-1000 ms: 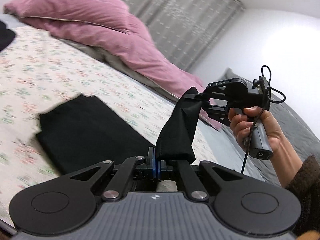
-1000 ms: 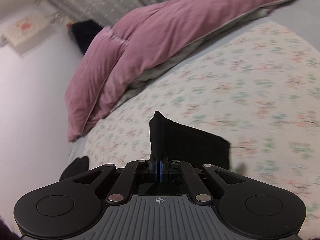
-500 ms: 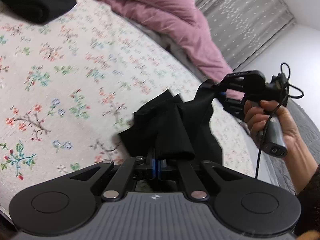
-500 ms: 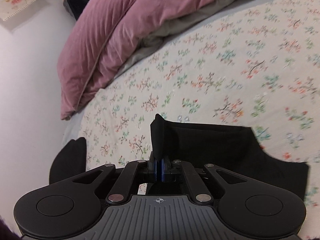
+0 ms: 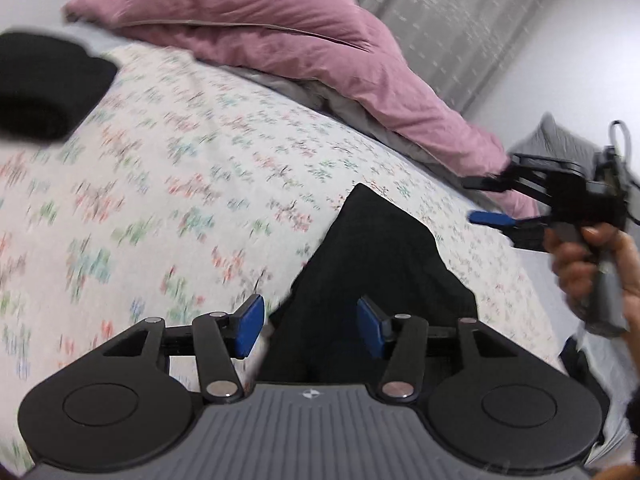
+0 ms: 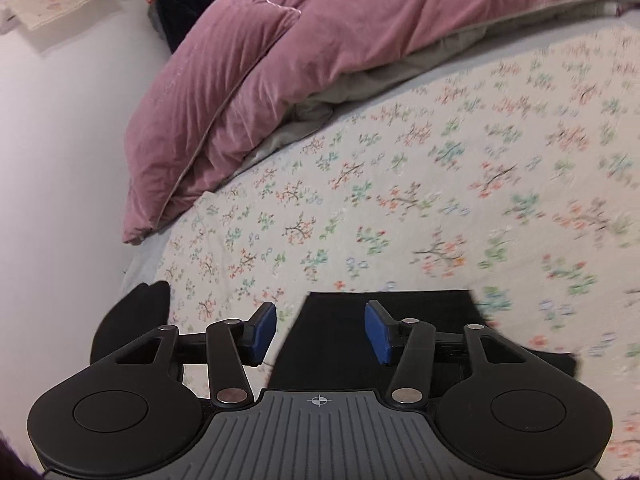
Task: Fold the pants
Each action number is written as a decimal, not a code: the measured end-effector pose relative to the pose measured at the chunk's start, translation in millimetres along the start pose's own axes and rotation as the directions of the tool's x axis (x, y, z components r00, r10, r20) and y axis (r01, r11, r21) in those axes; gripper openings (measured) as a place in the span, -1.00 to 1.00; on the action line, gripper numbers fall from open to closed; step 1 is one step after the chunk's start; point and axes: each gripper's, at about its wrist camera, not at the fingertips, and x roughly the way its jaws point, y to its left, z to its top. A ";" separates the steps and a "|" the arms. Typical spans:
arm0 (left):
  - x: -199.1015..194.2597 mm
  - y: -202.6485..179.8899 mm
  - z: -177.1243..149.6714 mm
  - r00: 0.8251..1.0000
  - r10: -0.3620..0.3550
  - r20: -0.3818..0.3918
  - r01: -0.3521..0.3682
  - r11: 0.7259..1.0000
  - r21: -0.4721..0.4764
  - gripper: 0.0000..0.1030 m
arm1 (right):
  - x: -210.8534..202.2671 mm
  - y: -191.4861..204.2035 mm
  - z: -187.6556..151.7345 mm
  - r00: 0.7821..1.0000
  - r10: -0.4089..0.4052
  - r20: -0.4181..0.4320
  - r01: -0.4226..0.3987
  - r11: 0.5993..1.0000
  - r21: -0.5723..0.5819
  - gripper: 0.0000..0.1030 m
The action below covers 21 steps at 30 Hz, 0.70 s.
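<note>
On the floral bedspread [image 5: 168, 168], black pants [image 5: 380, 264] lying loose, left gripper [image 5: 310, 326] and right gripper [image 6: 320, 330] jaws opening, nothing pinched.

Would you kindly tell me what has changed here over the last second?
Both tongs, left and right, were clamped on the black pants, carrying a fold. They have let go and their jaws are opening; the pants now lie on the floral bedspread. The pink duvet is unchanged.

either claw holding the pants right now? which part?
Neither. Both the left claw and right claw are opening, pads clear of the black pants on the bed.
</note>
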 end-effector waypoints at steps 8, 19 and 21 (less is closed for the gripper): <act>66.6 -21.0 31.3 0.995 0.032 -0.099 -0.017 0.989 0.145 0.19 | -42.6 -50.0 -45.5 0.998 -0.069 -0.015 0.068 0.996 -0.053 0.17; 98.9 -51.4 40.1 0.990 0.131 -0.043 -0.110 0.940 0.324 -0.44 | -52.5 -117.8 -112.2 0.992 -0.078 -0.097 0.077 0.997 -0.015 0.17; 108.0 -44.7 42.0 0.990 0.130 -0.048 -0.109 0.945 0.309 -0.42 | -50.4 -120.3 -117.6 0.994 -0.056 -0.096 0.055 0.998 -0.011 0.18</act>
